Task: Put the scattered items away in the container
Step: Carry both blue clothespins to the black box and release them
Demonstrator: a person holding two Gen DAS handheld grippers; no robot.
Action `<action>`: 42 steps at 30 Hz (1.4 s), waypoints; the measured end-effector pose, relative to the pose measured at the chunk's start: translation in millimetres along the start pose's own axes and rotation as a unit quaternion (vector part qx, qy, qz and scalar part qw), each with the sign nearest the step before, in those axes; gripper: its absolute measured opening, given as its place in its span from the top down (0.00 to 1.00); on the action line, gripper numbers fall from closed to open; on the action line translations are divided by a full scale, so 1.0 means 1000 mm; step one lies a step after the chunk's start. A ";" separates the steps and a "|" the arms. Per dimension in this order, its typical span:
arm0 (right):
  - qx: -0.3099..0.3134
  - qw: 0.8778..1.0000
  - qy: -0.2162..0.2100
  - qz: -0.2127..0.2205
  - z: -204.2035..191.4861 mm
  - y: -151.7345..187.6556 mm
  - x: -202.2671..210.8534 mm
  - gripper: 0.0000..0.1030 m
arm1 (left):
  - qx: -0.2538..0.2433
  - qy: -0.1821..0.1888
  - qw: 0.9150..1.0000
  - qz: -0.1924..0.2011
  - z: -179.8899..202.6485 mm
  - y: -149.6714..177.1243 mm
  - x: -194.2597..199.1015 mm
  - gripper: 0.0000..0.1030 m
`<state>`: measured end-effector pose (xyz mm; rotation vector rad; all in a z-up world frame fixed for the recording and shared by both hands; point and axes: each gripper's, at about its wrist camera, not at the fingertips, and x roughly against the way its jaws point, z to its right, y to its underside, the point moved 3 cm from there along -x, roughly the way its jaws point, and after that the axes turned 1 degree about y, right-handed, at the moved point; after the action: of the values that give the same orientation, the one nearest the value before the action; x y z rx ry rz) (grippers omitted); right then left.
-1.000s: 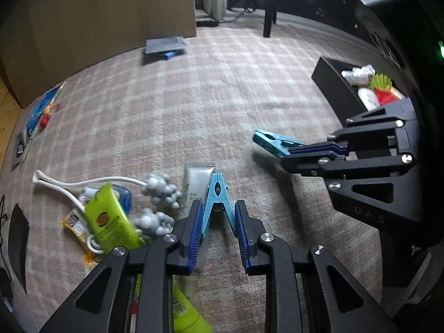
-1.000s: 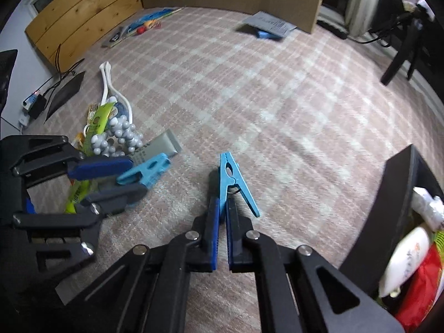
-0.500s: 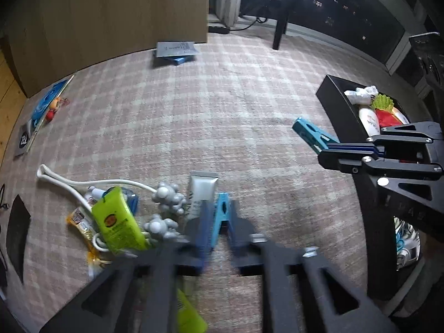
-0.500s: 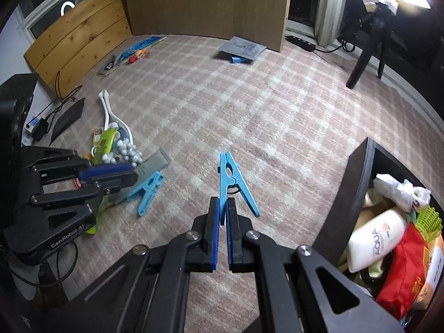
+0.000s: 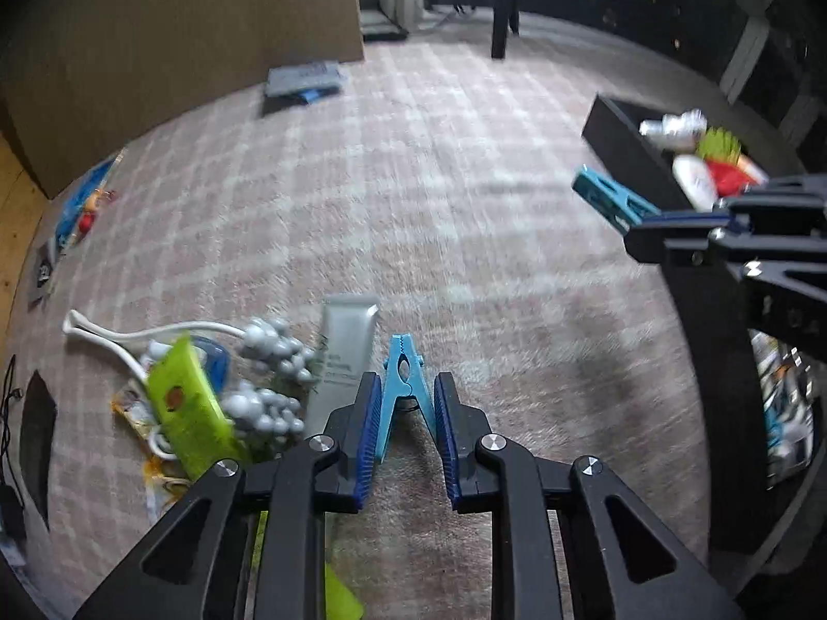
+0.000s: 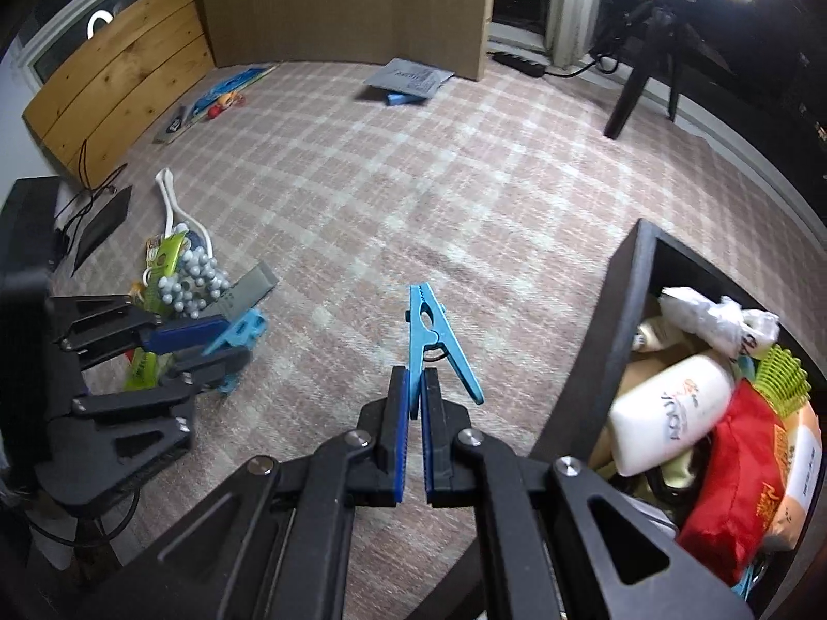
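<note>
Blue plastic pegs are the stars here — two of them. The right tongs (image 6: 412, 416) are squeezed tight on one blue peg (image 6: 431, 341), pinching one of its legs while the other leg sticks out to the side. That peg is up off the carpet (image 6: 465, 196), just beside the dark wall of the black container (image 6: 620, 320).

The container sits on the floor at the right. Inside it lie a white bottle (image 6: 672, 413), a red pouch (image 6: 734, 475), a green comb-like thing (image 6: 780, 377) and a crumpled white bag (image 6: 718, 315).

The left tongs (image 5: 404, 439) point down at the second blue peg (image 5: 403, 387), which lies on the carpet. Its two legs spread out between the blue pads (image 5: 368, 434). The tongs are closing, and the legs look to be touching the pads on both sides.

Just to the left of that peg is a little heap of things — a grey tube (image 5: 343, 346), a bunch of grey beads (image 5: 269, 377), a lime green tube (image 5: 191, 408) and a white cord (image 5: 119, 341). The grey tube lies right beside the peg.

Far back on the carpet, near a big brown board (image 6: 341, 5), rests a grey packet (image 6: 408, 77).
</note>
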<state>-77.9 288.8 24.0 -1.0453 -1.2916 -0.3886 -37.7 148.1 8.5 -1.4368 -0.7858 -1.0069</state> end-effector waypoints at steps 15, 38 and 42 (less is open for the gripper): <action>-0.062 0.997 0.025 0.049 0.047 0.025 0.083 0.95 | -0.050 0.058 0.995 0.057 0.083 -0.040 0.073 0.81; -0.200 0.969 0.124 0.070 0.170 0.140 0.178 0.56 | -0.159 0.140 0.976 0.050 0.233 -0.038 0.088 0.56; -0.195 0.970 0.121 0.079 0.164 0.135 0.180 0.56 | -0.142 0.131 0.980 0.048 0.222 -0.038 0.086 0.56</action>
<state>-20.6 543.8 119.3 -1.3741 -0.9241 -0.6459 -5.4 365.2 108.0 -1.5265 -0.3876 -1.2401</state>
